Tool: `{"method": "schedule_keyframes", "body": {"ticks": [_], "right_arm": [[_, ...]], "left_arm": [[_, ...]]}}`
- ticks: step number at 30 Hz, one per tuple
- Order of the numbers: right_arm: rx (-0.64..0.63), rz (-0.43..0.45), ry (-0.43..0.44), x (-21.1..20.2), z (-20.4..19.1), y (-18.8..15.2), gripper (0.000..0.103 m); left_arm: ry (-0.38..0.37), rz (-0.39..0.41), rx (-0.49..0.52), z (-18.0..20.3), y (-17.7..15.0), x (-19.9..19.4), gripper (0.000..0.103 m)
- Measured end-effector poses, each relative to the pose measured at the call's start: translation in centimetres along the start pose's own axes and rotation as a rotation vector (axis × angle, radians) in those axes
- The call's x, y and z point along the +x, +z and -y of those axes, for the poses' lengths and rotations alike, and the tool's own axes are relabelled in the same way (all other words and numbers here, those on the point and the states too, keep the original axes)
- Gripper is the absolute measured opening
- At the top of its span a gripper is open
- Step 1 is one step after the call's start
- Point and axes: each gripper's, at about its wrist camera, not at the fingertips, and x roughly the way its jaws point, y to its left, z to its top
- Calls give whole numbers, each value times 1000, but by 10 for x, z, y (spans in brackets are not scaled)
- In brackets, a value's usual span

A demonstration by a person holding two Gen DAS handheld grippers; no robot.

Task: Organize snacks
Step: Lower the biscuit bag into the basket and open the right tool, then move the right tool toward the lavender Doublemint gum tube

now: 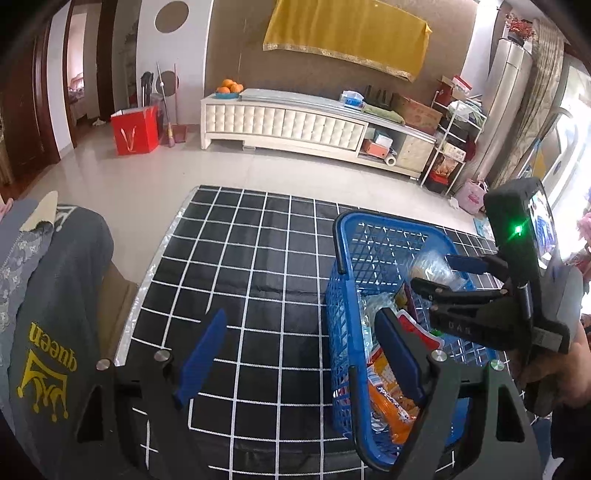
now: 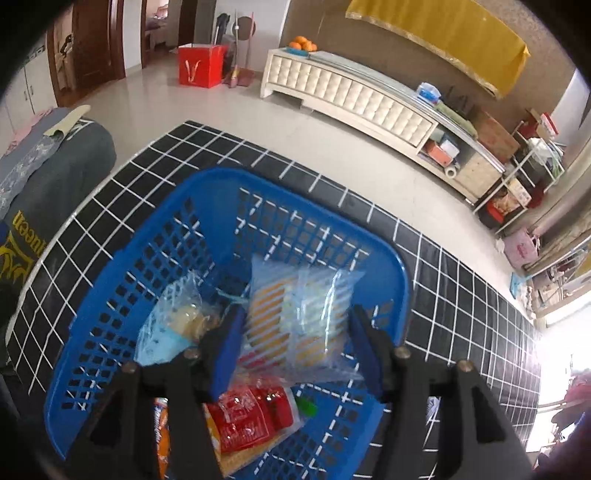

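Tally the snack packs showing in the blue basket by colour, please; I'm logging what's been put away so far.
Clear packs: 2, a striped wafer pack and a clear bag
Red packs: 1
Orange packs: 1
Total: 4 visible in the blue basket; others may be hidden underneath.

- We are in a home's living room, with pale glossy floor tiles point(image 1: 155, 173) running across to dark wooden door frames point(image 1: 22, 110).
- We see a long, low cream TV cabinet point(image 1: 284, 123) with tufted drawer fronts against the wall; a bowl of oranges point(image 1: 229, 88) and a tissue box point(image 1: 351, 99) sit on top.
- A yellow cloth point(image 1: 351, 33) hangs above it.
- We notice a broom point(image 1: 168, 107) and a red gift bag point(image 1: 135, 129) near the doorway.
- A tall standing air conditioner point(image 1: 506, 103) and curtains point(image 1: 543, 92) fill the right corner beside a cluttered wire rack point(image 1: 454, 147).
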Motion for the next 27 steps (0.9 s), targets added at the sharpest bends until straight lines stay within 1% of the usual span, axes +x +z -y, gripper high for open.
{"method": "schedule_keyframes", "body": {"ticks": [1, 2, 3, 4, 7, 10, 16, 20, 23, 27], "right_arm": [[6, 14, -4, -3, 2, -1, 75], [13, 32, -9, -9, 4, -4, 82], [15, 42, -5, -12, 4, -3, 86], [14, 51, 5, -18, 6, -5, 88], [28, 73, 43, -32, 7, -8, 89], [58, 98, 69, -49, 11, -16, 89], [118, 147, 84, -86, 22, -28, 90], [136, 184, 104, -109, 28, -41, 94], [151, 211, 98, -125, 36, -52, 97], [181, 222, 88, -137, 52, -66, 99]], "left_arm": [[2, 4, 7, 3, 0, -3, 81], [1, 4, 14, 4, 1, -3, 81], [1, 5, 21, 7, 1, -5, 81], [2, 5, 26, 9, 1, -6, 81], [-21, -14, 44, 18, 3, -10, 81], [-28, -1, 38, 23, 3, -18, 81], [-50, 52, 43, 40, 1, -45, 81], [-50, 87, 68, 53, -3, -61, 81], [-50, 110, 91, 66, -6, -71, 81], [-59, 104, 103, 80, -11, -75, 81]]}}
